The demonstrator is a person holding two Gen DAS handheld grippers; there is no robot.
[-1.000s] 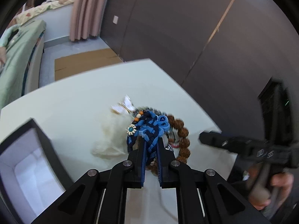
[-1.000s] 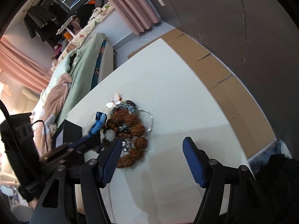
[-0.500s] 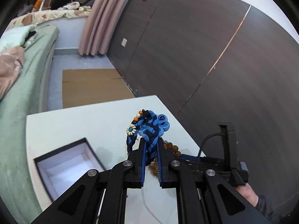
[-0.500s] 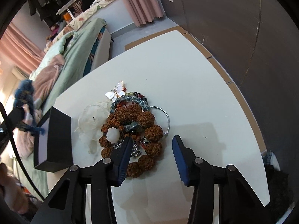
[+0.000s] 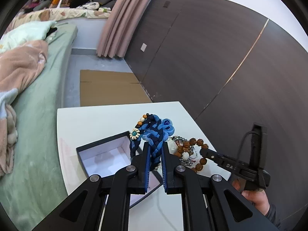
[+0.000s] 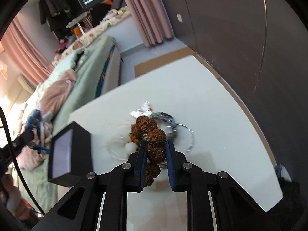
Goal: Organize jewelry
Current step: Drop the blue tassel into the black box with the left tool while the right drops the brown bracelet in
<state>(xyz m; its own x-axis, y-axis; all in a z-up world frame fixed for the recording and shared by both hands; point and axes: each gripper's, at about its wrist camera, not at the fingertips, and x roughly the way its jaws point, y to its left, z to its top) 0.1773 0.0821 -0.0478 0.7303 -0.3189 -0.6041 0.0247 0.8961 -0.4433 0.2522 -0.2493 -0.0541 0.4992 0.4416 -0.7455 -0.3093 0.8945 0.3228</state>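
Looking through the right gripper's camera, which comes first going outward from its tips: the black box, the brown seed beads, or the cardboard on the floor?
1. Brown seed beads: between the closing jaws of the right gripper.
2. Black box: to the left, on the white table.
3. Cardboard: farthest, beyond the table.

left gripper [image 5: 155, 152]: matte black linkage arms, round silver screws, blue ribbed pads | right gripper [image 6: 156, 150]: same black build, silver screws, blue pads, black cable, pale lettering on side | sleeve [image 5: 272, 214]: dark grey cuff
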